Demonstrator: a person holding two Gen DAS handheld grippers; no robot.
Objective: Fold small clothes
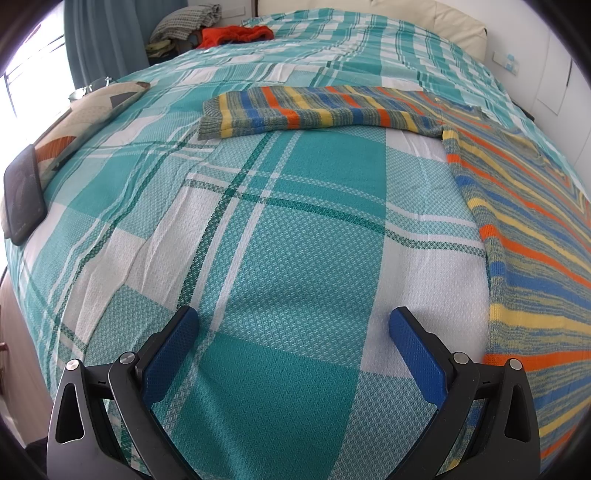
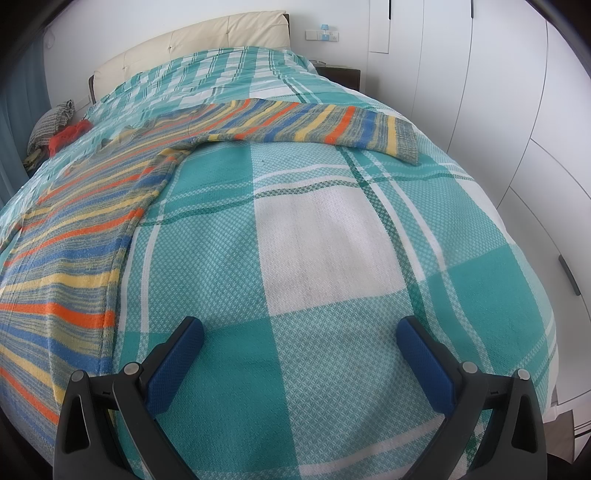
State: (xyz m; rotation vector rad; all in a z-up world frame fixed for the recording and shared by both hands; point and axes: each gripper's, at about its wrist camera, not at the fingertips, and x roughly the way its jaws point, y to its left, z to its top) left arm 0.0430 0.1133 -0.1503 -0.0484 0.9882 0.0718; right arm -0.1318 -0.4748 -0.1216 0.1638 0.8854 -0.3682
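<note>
Covering the whole bed, a teal and white checked bedspread (image 1: 280,229) is lying smooth, with a cream padded headboard (image 2: 192,40) standing at the far end and white wardrobe doors (image 2: 480,110) running along one side. On the bedspread a striped knitted sweater (image 1: 535,236) in orange, blue, yellow and grey is lying flat and spread out. In the left wrist view its body is filling the right part of the picture, and one sleeve (image 1: 314,110) is stretching out to the left across the bedspread. In the right wrist view the body is lying on the left, and the other sleeve (image 2: 332,127) is reaching to the right, its grey cuff resting on the cover.

The left gripper (image 1: 293,325) is hovering over bare bedspread just beside the sweater's side edge, its blue-padded jaws standing wide apart and gripping nothing. The right gripper (image 2: 300,334) is also hanging over bare cover, with the sweater's opposite side edge near its left finger, jaws spread wide and empty.

At the far corner of the bed a red garment (image 1: 236,35) is lying near a grey checked bundle (image 1: 184,22). A patterned cushion (image 1: 88,118) and a dark flat device (image 1: 24,195) are resting at the left edge.
</note>
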